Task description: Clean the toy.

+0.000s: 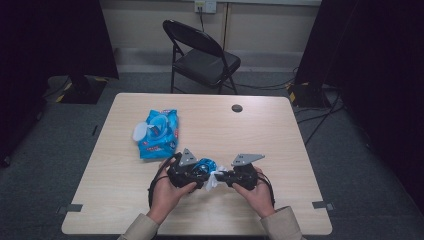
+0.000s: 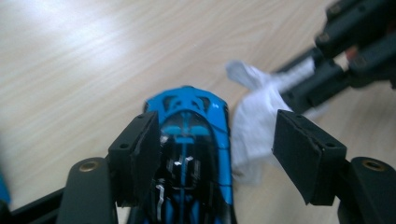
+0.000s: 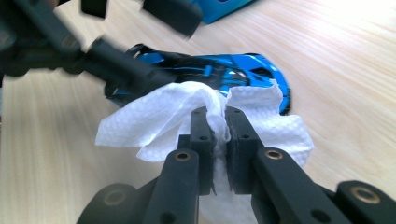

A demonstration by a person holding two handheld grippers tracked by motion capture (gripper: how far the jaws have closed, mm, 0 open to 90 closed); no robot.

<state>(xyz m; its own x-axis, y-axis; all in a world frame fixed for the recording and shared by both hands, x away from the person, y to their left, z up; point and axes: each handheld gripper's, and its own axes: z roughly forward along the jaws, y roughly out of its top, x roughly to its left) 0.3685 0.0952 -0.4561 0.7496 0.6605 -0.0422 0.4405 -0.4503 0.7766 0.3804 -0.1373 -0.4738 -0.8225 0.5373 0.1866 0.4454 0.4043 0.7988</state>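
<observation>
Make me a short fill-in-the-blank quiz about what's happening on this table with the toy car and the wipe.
1. The right gripper pinches a white ____ between its jaws.
2. The toy car being cleaned is black and ____.
3. The left gripper has its jaws ____ on either side of the car.
4. The pack of wipes lies on the table to the ____ of the car in the high view.

Missing words: wipe; blue; open; left

Left claw (image 1: 196, 176): black frame, grey three-cornered top plate, brass-ringed screw holes, square black pads, black cable | Right claw (image 1: 227, 177): black, matching grey plate, brass-ringed holes, black cable | Sleeves (image 1: 285, 225): beige, both forearms
</observation>
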